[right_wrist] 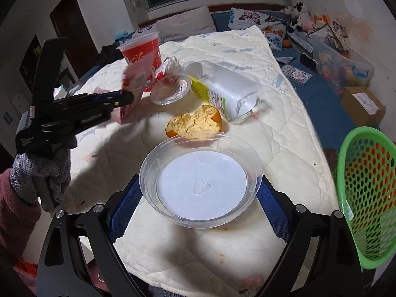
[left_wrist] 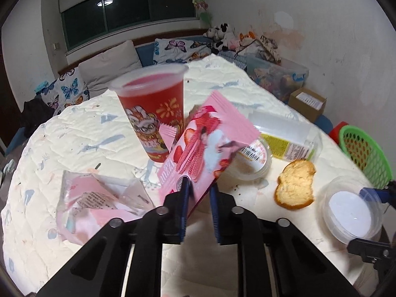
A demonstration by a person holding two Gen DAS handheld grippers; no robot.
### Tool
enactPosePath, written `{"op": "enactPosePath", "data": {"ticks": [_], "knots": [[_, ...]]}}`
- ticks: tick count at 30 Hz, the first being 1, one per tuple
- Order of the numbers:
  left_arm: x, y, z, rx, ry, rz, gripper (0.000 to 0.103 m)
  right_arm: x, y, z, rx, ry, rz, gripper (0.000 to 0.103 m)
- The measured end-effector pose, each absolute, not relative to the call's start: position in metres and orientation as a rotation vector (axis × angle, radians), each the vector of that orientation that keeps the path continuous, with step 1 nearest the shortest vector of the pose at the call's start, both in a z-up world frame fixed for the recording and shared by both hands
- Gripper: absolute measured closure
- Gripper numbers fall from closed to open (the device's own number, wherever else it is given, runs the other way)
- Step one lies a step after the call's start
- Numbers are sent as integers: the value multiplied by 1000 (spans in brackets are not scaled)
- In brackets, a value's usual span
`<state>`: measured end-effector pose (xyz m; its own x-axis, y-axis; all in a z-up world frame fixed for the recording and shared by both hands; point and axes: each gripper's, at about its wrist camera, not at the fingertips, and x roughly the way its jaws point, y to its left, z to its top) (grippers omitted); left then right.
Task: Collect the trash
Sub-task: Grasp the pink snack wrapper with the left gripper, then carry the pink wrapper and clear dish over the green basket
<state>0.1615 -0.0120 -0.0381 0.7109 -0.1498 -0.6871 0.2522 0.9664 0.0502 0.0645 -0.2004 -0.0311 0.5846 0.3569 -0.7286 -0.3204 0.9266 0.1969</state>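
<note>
Both grippers are found engaged. Nearest in the right wrist view, the right gripper [right_wrist: 198, 205] is seen with its jaws set wide on either side of a clear plastic bowl [right_wrist: 200, 180]; the blue pads lie at the bowl's rim, but whether they press on it cannot be told. To the left, the left gripper [right_wrist: 128, 97] is carried by a gloved hand [right_wrist: 40, 173] and is clamped on a pink snack box [left_wrist: 205, 143], which is held tilted and lifted clear of the quilted table cover [left_wrist: 74, 148].

Beyond the bowl, a piece of bread [right_wrist: 195, 121] is noted lying on the cover, just behind the bowl's far rim. Further on, a small clear cup [right_wrist: 170, 91] and a clear bottle [right_wrist: 227, 91] on its side are recorded, with a red drink cup [left_wrist: 153, 109] standing upright behind the box. A torn pink wrapper [left_wrist: 99, 198] lies near the left gripper.

At the right edge, a green basket [right_wrist: 366, 198] is observed, judged to be the receptacle; what it holds cannot be made out through the mesh.

Progress is judged early: one item is lifted, one is about to be taken, and the bread, cups, bottle and wrapper remain to be collected
</note>
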Motion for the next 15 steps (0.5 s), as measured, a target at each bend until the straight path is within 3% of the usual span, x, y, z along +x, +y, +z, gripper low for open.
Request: {"op": "enactPosePath", "data": {"ticks": [4, 15], "knots": [[154, -7, -23, 77, 741, -271, 96, 62, -204, -26, 58, 847, 396, 13], [130, -19, 7, -24, 722, -410, 97, 53, -231, -11, 115, 802, 363, 13]]}}
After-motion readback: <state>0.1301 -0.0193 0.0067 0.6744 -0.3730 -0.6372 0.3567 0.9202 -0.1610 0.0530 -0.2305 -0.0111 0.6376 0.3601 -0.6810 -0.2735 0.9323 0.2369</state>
